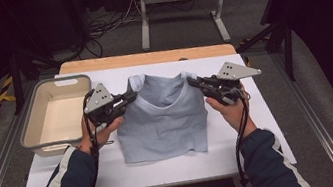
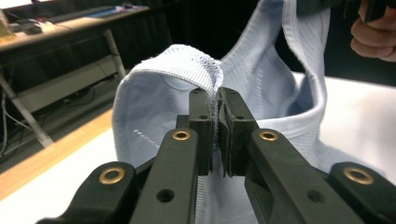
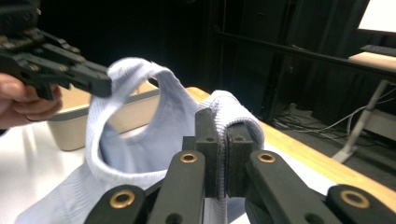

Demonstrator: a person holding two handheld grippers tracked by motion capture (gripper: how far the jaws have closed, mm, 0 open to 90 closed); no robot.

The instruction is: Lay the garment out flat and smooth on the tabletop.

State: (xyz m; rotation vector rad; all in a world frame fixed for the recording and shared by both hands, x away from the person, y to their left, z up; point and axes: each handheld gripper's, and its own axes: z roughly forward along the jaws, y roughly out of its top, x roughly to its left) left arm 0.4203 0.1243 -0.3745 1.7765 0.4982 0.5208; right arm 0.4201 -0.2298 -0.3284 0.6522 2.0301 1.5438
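Done: light blue top (image 1: 163, 119) was pinched at both shoulders and partly raised | left gripper (image 1: 130, 97) clamped on it | right gripper (image 1: 194, 82) clamped too | left: putting it in the bin (image 1: 34, 125), likely

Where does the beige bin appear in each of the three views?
High view: beige bin left of the light blue top, on the white board.
Left gripper view: the bin is not in it.
Right gripper view: bin wall at left, behind the top.
Shared landmark: the top's neckline.
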